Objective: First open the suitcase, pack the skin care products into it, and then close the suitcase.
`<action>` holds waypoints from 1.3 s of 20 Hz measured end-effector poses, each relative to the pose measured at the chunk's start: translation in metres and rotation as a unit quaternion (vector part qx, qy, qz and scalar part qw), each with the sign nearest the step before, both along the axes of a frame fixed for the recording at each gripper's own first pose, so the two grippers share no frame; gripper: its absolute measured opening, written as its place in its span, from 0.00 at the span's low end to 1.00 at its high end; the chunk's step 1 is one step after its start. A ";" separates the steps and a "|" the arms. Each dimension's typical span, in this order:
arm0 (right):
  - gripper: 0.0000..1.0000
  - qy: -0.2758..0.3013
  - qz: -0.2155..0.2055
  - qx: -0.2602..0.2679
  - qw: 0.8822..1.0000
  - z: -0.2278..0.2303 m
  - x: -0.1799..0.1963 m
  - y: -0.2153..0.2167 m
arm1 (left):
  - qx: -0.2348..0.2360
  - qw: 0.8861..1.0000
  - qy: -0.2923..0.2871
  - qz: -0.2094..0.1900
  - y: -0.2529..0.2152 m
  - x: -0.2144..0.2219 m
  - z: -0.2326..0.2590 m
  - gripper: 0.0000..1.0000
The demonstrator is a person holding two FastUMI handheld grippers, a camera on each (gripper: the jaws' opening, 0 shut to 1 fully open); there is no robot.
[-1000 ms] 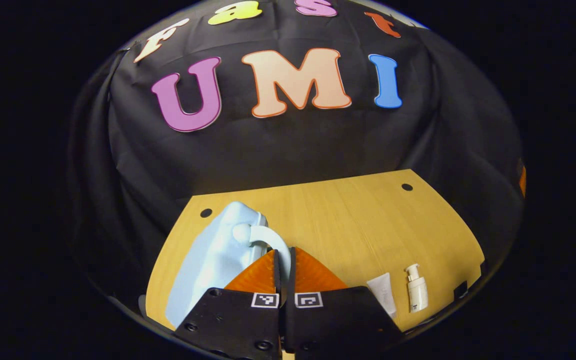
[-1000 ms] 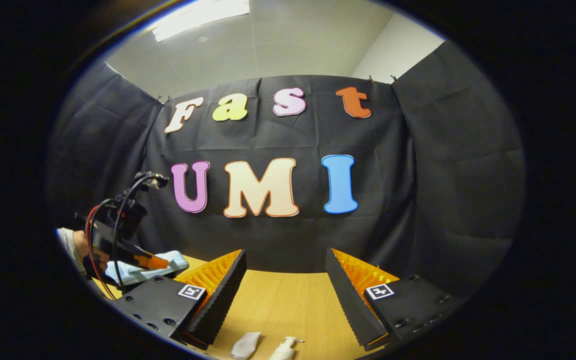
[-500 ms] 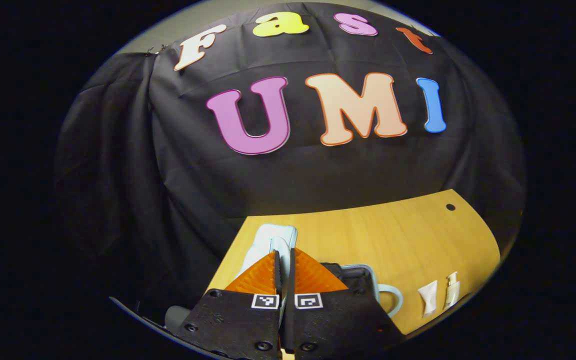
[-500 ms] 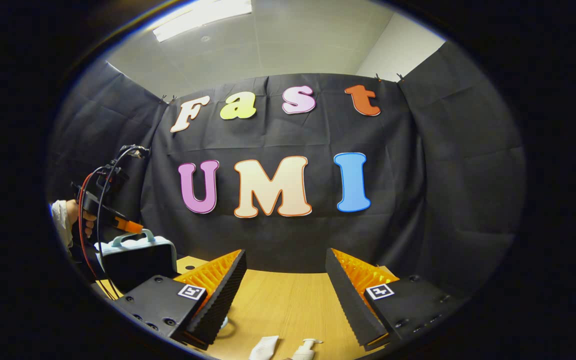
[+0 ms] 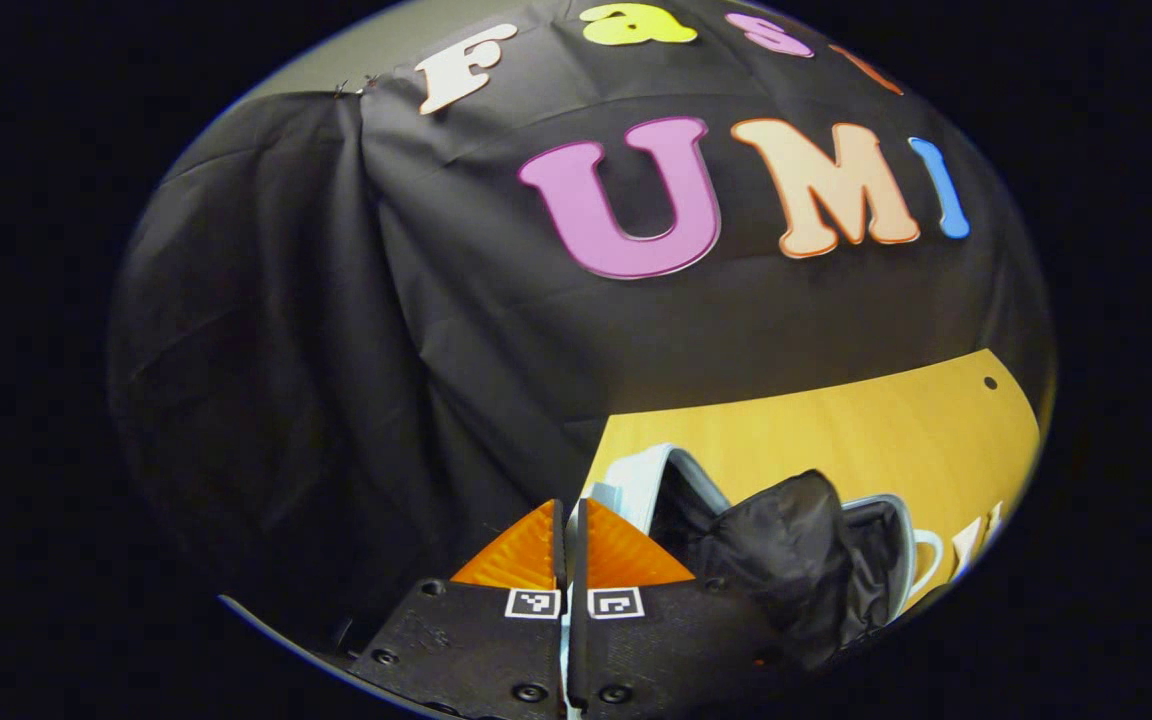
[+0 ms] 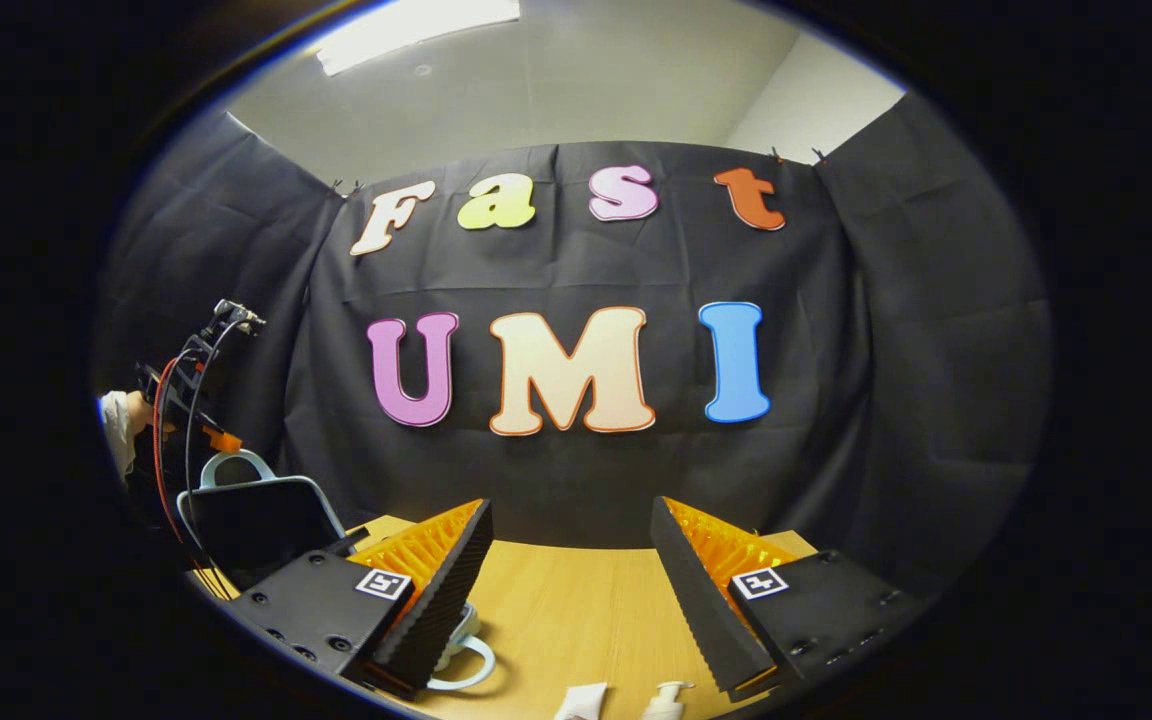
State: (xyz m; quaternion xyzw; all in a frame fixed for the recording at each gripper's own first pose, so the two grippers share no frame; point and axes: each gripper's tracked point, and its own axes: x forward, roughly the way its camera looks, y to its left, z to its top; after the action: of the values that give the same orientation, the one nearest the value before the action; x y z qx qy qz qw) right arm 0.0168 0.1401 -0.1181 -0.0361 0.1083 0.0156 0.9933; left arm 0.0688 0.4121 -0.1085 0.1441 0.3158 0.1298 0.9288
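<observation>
Wooden worktop (image 6: 576, 610) carries the pale blue suitcase (image 6: 256, 515) at 9 o'clock, lid raised, black lining (image 5: 796, 560) slack. Left gripper (image 5: 569, 545) is pinched narrow on the lid handle; right gripper (image 6: 571, 570) is spread wide, empty. Shell likely light and rigid; support by the handle. Tube (image 6: 581, 703) and pump bottle (image 6: 664, 700) lie at 6 o'clock.

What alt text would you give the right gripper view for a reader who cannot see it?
The right gripper hangs open over a wooden table. At far left the left gripper grips the raised lid of a pale blue suitcase. A white tube and pump bottle lie at the near edge.
</observation>
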 end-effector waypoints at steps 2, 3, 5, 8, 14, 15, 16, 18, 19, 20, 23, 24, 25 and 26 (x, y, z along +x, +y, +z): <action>1.00 0.006 0.007 -0.006 1.000 -0.006 0.005 0.017 | -0.016 1.000 0.001 0.013 0.026 0.001 -0.014 0.00; 1.00 0.010 0.009 -0.009 1.000 -0.010 0.007 0.022 | -0.023 1.000 0.005 0.020 0.038 0.003 -0.022 0.00; 1.00 0.019 0.015 -0.014 1.000 -0.015 0.012 0.035 | -0.018 0.999 0.017 0.028 0.056 0.006 -0.037 0.00; 1.00 0.023 0.024 -0.025 0.999 -0.018 0.018 0.050 | -0.032 0.998 0.030 0.040 0.072 0.000 -0.060 0.00; 1.00 0.027 0.038 -0.029 0.999 -0.023 0.024 0.067 | -0.053 0.996 -0.052 0.047 0.058 0.007 -0.044 0.00; 1.00 0.025 0.037 -0.029 0.999 -0.021 0.024 0.065 | -0.064 0.994 -0.077 0.042 0.044 0.009 -0.033 0.00; 1.00 0.019 0.035 -0.028 0.999 -0.016 0.024 0.062 | -0.073 0.992 -0.100 0.033 0.031 0.015 -0.026 0.04; 1.00 0.006 0.030 -0.029 0.999 -0.006 0.025 0.053 | -0.086 0.986 -0.146 0.011 0.000 0.020 -0.001 0.52; 1.00 -0.001 0.025 -0.029 0.999 -0.002 0.024 0.046 | -0.088 0.981 -0.173 0.003 -0.017 0.014 0.013 0.76; 1.00 -0.006 0.020 -0.030 0.999 0.003 0.024 0.037 | -0.095 0.976 -0.195 -0.008 -0.032 0.021 0.024 1.00; 1.00 -0.017 0.001 -0.025 1.000 0.017 0.018 0.007 | -0.121 0.959 -0.254 -0.033 -0.087 0.022 0.056 0.97; 1.00 -0.023 -0.005 -0.025 0.999 0.023 0.017 -0.003 | -0.130 0.954 -0.266 -0.044 -0.105 0.020 0.062 0.97; 1.00 -0.029 -0.010 -0.026 0.999 0.029 0.014 -0.014 | -0.136 0.950 -0.276 -0.049 -0.121 0.017 0.069 0.97; 1.00 -0.033 -0.013 -0.026 0.999 0.034 0.011 -0.022 | -0.140 0.947 -0.285 -0.053 -0.135 0.013 0.072 0.97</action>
State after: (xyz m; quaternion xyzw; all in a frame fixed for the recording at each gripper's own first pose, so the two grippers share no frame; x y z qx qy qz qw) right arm 0.0282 0.1179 -0.0845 -0.0610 0.0761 -0.0015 0.9952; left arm 0.0815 0.2768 -0.0361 -0.0142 0.0453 0.0704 0.9964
